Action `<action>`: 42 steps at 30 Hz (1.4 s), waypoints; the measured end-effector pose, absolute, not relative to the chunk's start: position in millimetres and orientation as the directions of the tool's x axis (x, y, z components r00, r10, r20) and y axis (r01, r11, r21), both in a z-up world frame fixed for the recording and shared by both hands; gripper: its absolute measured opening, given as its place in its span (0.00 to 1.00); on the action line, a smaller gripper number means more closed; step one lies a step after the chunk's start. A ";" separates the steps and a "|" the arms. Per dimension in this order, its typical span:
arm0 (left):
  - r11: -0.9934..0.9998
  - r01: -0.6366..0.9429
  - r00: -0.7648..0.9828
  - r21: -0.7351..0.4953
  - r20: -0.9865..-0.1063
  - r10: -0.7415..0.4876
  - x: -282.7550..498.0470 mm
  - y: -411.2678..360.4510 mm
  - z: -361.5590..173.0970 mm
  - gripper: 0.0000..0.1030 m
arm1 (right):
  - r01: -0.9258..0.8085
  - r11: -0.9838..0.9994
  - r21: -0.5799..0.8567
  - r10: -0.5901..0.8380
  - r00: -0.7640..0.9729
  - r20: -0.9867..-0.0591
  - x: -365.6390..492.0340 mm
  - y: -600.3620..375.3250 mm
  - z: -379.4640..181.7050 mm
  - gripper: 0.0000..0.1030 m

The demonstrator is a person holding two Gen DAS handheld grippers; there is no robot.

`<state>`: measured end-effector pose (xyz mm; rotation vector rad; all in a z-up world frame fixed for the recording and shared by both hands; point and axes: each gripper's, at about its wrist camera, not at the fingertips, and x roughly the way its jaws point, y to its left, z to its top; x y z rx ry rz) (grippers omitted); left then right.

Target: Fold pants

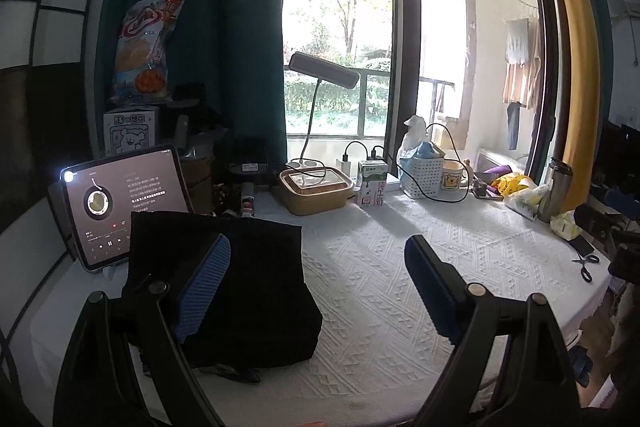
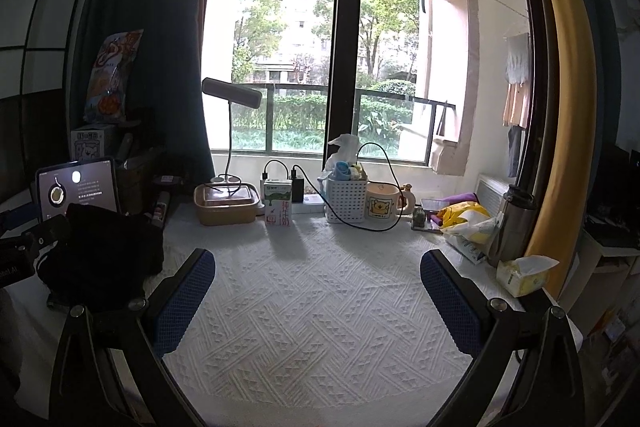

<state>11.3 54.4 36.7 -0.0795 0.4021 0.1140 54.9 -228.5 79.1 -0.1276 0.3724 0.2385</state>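
The black pants (image 1: 256, 291) lie folded in a compact stack on the white textured tablecloth (image 1: 400, 287), at the left side of the table. My left gripper (image 1: 316, 283) is open and empty above the cloth, its left finger over the stack's near edge. In the right wrist view the pants (image 2: 104, 255) sit at the far left. My right gripper (image 2: 318, 291) is open and empty over bare cloth (image 2: 312, 307), to the right of the stack.
A lit tablet (image 1: 120, 203) stands behind the pants. Along the window side are a lunch box (image 1: 316, 193), milk carton (image 1: 372, 187), white basket (image 1: 422, 175), mug (image 2: 384, 207) and desk lamp (image 1: 324, 71). A thermos (image 2: 514, 227), tissues (image 2: 524, 275) and scissors (image 1: 586, 265) lie right.
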 end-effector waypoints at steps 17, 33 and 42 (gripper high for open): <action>0.990 -0.129 0.923 -0.062 -0.372 0.097 5.8 59.0 36.9 0.86 | -0.263 0.960 -0.095 0.211 0.904 -0.373 52.3 -220.8 78.5 1.00; 0.991 -0.122 0.926 -0.056 -0.365 0.093 6.5 56.6 38.8 0.86 | -0.254 0.963 -0.084 0.206 0.903 -0.376 53.0 -226.3 77.9 1.00; 0.991 -0.118 0.927 -0.056 -0.363 0.090 5.9 56.5 39.9 0.86 | -0.253 0.964 -0.084 0.204 0.905 -0.374 52.9 -226.1 77.9 1.00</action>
